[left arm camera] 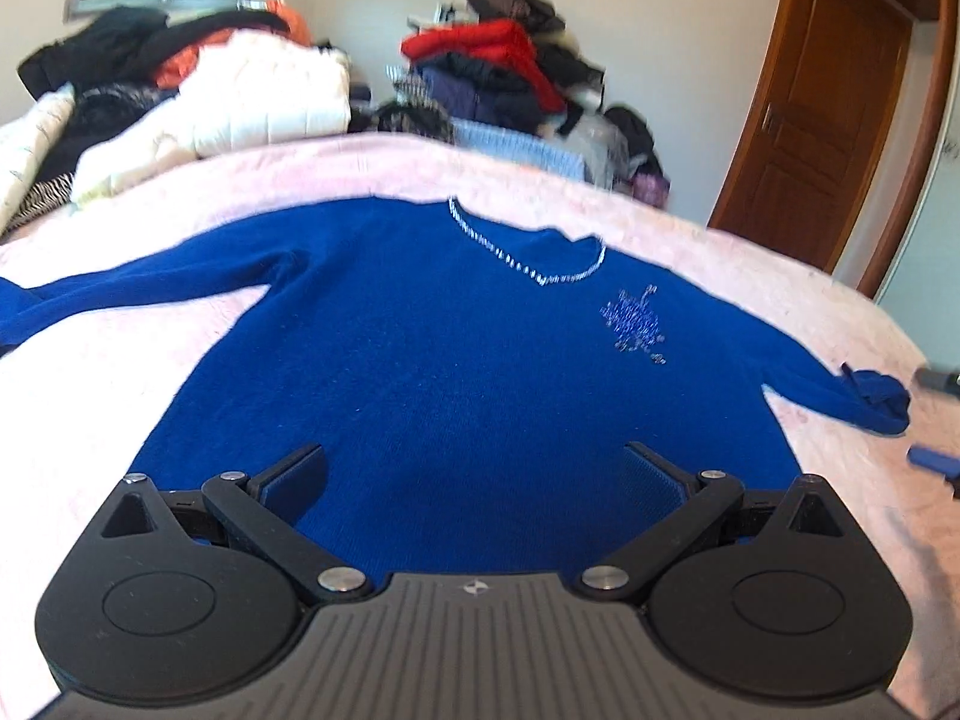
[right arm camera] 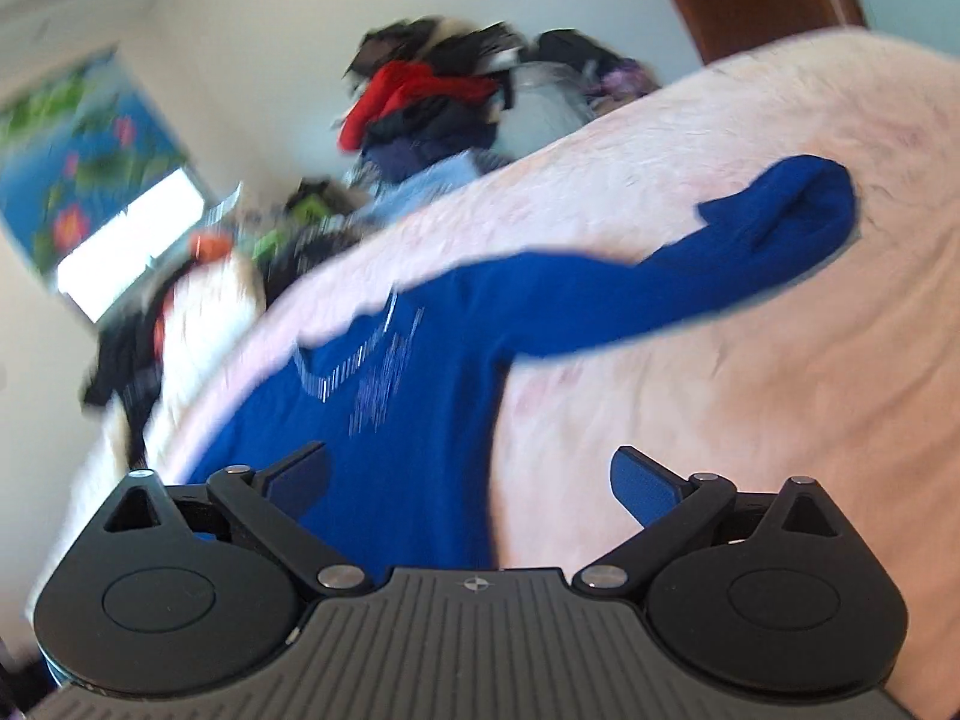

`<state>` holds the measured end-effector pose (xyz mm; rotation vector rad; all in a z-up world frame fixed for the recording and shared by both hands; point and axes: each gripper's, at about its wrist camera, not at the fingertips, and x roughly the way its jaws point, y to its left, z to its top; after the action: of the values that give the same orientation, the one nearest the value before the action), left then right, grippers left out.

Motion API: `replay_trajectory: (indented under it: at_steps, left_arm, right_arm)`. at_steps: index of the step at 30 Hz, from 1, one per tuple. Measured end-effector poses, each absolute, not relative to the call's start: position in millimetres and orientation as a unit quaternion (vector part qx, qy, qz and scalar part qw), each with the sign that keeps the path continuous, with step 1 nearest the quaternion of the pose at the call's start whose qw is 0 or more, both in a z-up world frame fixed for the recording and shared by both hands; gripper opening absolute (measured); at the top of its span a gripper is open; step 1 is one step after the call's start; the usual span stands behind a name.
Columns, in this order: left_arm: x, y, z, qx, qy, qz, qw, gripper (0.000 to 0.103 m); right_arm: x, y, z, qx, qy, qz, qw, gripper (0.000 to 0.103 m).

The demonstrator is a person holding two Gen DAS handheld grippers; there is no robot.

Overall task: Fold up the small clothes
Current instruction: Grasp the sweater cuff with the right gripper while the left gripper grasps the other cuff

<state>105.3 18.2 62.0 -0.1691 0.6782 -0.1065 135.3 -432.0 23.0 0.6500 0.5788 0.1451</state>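
Left wrist view shows the blue sweater (left arm camera: 456, 360) spread front-up across the middle of the frame on the pink bedspread (left arm camera: 750, 252), its beaded neckline (left arm camera: 528, 258) toward the top, one sleeve running to the left edge and the other ending in a bunched cuff (left arm camera: 876, 402) at the right edge. The left gripper (left arm camera: 474, 480) sits at the bottom centre over the hem with its fingers spread wide and holding nothing. In the right wrist view, tilted and blurred, the right gripper (right arm camera: 468, 486) is likewise spread and empty, over the sweater's side edge at lower centre, with the right sleeve (right arm camera: 690, 288) stretching to the upper right. The step in hand appears to be the first fold (nothing is folded yet). To do it well, each gripper should probably pinch only the sweater's knit, not the bedspread beneath, and the bunched cuff should be flattened before the sleeve is brought across the body.
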Motion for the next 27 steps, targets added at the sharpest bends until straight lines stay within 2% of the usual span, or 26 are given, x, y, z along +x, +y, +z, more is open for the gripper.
replay_trajectory:
  at_steps: [3,8,16,18,20,21,24,27]
  left_arm:
    - [134.9,19.4,66.1,-0.107,0.345,-0.055,0.931,0.103]
    - [170.4,21.5,82.8,-0.179,0.322,-0.072,0.927,0.103]
    - [197.8,0.7,98.8,-0.234,0.244,-0.059,0.939,0.103]
    - [206.9,-8.3,103.1,-0.239,0.238,-0.073,0.939,0.103]
    - [219.9,-20.8,103.3,-0.238,0.247,-0.088,0.935,0.103]
    - [226.5,-26.3,103.1,-0.241,0.255,-0.097,0.932,0.103]
    - [247.9,-44.9,96.1,-0.272,0.298,-0.152,0.902,0.103]
    - [268.7,-69.8,81.0,-0.345,0.345,-0.245,0.838,0.103]
  right_arm:
    - [172.8,-492.9,19.7,0.408,0.259,0.033,0.875,0.092]
    - [230.8,-567.8,-10.8,0.489,0.260,-0.054,0.831,0.070]
    - [273.6,-588.4,-55.7,0.479,0.286,-0.079,0.826,0.067]
    - [276.3,-587.0,-54.8,0.476,0.278,-0.073,0.831,0.054]
    - [278.1,-588.0,-57.6,0.487,0.274,-0.069,0.827,0.019]
    - [277.3,-589.1,-59.5,0.496,0.273,-0.068,0.822,0.013]
    - [272.4,-583.9,-62.5,0.527,0.246,-0.025,0.813,0.012]
    - [272.3,-567.3,-64.4,0.563,0.217,0.034,0.796,0.012]
